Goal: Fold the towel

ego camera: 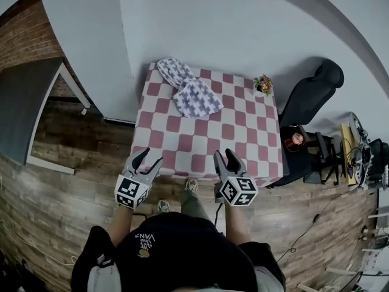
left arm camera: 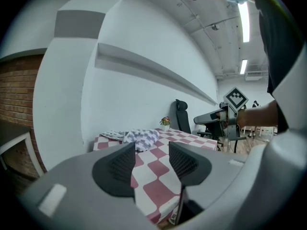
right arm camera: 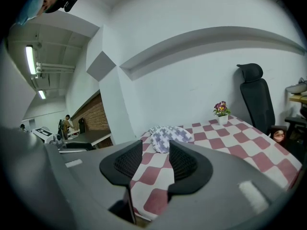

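Your left gripper (ego camera: pixel 150 158) and right gripper (ego camera: pixel 225 156) both stand partly open and empty at the near edge of the checked tablecloth (ego camera: pixel 182 142); the towel (ego camera: pixel 194 96) lies crumpled at its far left, well apart from both. Risk: reaching in, you may pinch tablecloth along with towel, or catch a single layer, since the corners are buried in the heap, and your right arm could clip the flower pot (ego camera: pixel 263 84). The head view gives the heap's outline; only the gripper views, looking low, show its height.
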The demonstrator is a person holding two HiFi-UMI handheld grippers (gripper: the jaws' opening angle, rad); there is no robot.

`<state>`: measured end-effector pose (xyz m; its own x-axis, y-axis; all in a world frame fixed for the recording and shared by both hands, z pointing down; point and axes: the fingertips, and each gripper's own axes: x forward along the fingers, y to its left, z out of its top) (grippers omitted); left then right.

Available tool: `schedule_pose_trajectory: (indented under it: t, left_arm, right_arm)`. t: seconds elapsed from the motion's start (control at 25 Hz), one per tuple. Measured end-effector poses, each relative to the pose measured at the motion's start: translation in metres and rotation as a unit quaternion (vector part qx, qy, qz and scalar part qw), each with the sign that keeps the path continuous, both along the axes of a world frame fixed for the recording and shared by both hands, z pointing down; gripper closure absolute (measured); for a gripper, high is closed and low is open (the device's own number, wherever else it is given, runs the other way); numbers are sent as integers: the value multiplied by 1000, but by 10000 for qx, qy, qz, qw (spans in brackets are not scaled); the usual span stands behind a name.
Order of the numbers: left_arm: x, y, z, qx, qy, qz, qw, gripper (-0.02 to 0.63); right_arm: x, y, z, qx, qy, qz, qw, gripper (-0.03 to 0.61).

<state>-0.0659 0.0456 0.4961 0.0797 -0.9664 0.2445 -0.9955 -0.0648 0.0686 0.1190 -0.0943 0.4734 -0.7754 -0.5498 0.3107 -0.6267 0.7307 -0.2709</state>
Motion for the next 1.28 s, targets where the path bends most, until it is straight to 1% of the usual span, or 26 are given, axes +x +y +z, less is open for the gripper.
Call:
schedule_pose_trajectory:
  t: [0.16,0.32,0.52,0.64,0.88,1.04,1.16,1.28]
  left_arm:
    - [-9,-28,5,-25,5,2,10000,420]
    - [-22,-59,9,-112,-7,-152,9998,420]
    - [-46,-103,11,-214,-52,-411,9989,420]
    - [-53,-126,18,-318,-46,-489,9983,420]
    - [-68,-154,35,-601,-33,-700,9957,420]
    - [-80,-166,44,-746,-72,-841,9936,420]
    - [-84,-179,43,-754,-134,-708,9945,420]
    - [-94,-187,42,-721,-148,-540,9958,420]
  right_arm:
    - [-15,-35,6,26,50,-67,10000,413]
    - [-39,-80,14,104,211,-302,9993,413]
    - [-83,-145,26,181,460,-720,9962,413]
    - [-108,-182,34,144,537,-975,9937,413]
    - [-164,-247,49,118,724,-1449,9867,413]
    - [-200,-277,76,-175,907,-1733,9805,413]
    - [-216,-286,101,-524,1118,-1894,9741,413]
    - [-223,-285,125,-934,1317,-1946,9675,413]
